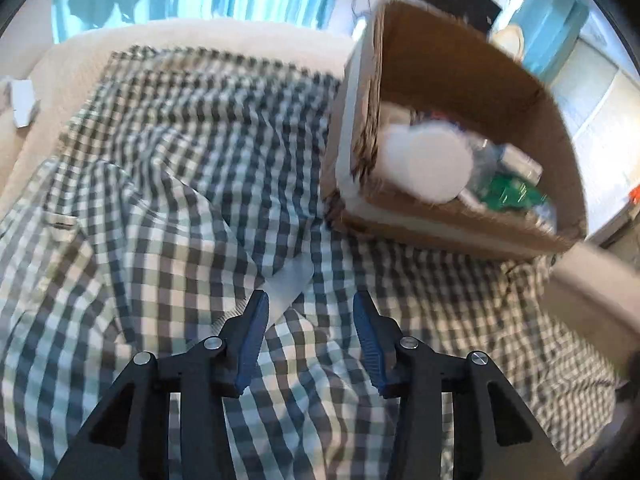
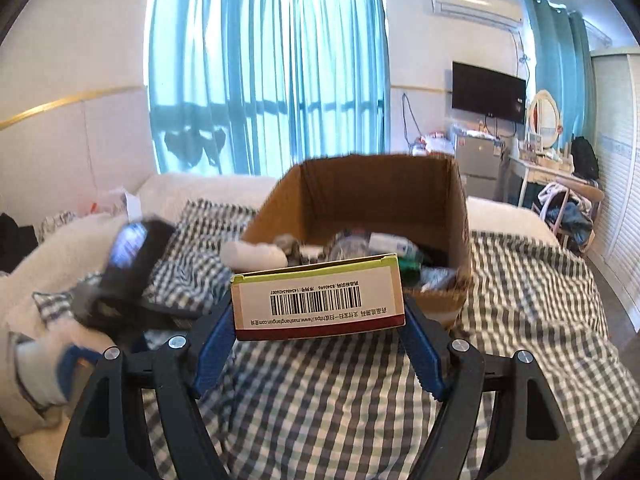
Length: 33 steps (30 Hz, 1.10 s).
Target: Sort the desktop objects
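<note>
Evidently the left gripper [image 1: 308,308] stood partly open with nothing between its blue pads, only checked cloth [image 1: 160,200] beneath; beyond and to the right of its fingers a white roll [image 1: 424,164] lay blurred at the near corner of the carton [image 1: 480,92], on top of a bottle and green packets, whether resting or falling I could not tell. It looked soft and light, likely to give under a squeeze, best taken across its middle. To the right, the right gripper [image 2: 318,312] was closed wide on a box [image 2: 318,296], one pad against each short end, barcode face toward the camera and upside down. That box seemed light, stiff card, smooth enough to slip and easy to crush, so a grip on the ends suited it. It hung just before the carton's near wall, with the carton's contents beyond the fingertips.
</note>
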### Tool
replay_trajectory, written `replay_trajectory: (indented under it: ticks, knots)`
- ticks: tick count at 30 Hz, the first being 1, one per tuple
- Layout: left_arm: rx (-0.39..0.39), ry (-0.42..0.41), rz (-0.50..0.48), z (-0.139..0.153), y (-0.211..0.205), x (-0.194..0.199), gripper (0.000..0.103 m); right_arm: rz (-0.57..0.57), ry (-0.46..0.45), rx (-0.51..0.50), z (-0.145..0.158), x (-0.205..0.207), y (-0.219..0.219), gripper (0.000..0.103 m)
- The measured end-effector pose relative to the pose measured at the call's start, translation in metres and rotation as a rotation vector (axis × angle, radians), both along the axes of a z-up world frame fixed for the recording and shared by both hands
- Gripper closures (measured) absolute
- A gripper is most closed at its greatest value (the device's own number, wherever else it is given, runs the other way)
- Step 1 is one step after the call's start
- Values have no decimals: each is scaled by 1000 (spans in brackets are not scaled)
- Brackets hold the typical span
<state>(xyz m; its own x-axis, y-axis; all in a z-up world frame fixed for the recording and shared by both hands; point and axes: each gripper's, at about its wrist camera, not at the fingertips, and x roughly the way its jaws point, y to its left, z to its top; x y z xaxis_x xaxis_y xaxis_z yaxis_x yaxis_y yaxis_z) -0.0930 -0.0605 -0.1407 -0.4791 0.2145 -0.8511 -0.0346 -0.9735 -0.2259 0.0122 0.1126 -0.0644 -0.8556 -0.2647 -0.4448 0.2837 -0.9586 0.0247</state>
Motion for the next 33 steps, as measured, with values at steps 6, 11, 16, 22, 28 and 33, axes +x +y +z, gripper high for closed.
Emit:
replay_trajectory:
  ticks: [6,11,16,22,28,33]
  knots:
    - [-89,-116,-34,-38,4,-18,57,4,76,-29,34,-1,8,27]
    - [-186,-184,-112,-48,15,-16,55,0,134,-40,61,-3,12,27]
    - [-246,-242,-232,-58,34,-13,33,-13,165,-59,75,-8,14,27]
    - [-218,-265,-210,-67,33,-20,101,-30,172,-73,79,-17,16,27]
    - [-170,-178,-153,-47,20,-15,103,-32,174,-79,79,-21,19,27]
    - [-150,-96,-177,-16,22,-7,103,-28,164,-95,77,-26,21,27]
